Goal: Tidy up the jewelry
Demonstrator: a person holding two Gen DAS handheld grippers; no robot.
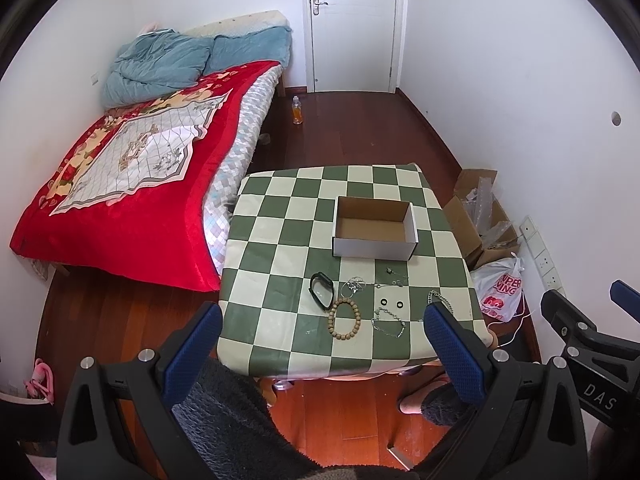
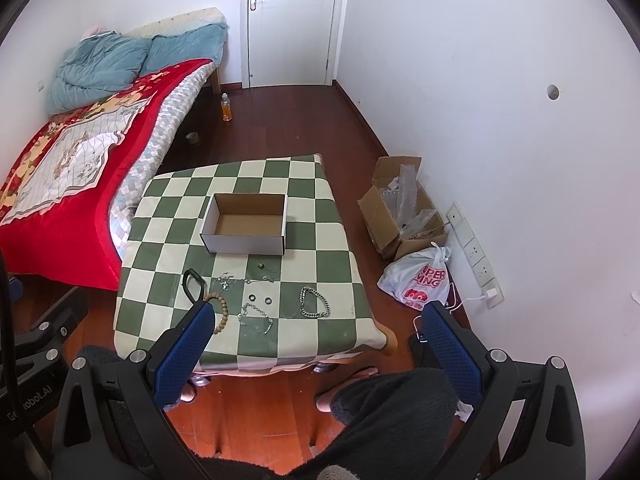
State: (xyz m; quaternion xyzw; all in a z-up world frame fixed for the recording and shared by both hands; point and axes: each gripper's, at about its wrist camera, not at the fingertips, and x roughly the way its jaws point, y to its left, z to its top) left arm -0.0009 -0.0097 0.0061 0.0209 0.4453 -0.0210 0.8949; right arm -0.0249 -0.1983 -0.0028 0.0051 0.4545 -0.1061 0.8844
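On the checkered table: empty cardboard box set behind a loose row of jewelry, ready to receive it; wooden bead bracelet, chunky silver chain. Left gripper and right gripper both spread wide, holding nothing, raised short of the table.

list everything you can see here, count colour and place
table: 1, green and cream checks, room centre
box: 1, white card, open, empty, on table
black band: 1, near box
bead bracelet: 1, tan, front edge
rings: 2, dark, mid table
thick chain: 1, silver, right side
fine chains: several, silver, tangled
bed: 1, red cover, left
bottle: 1, orange, floor
carton: 1, brown, by wall
bag: 1, white, floor
left gripper: jaws open
right gripper: jaws open
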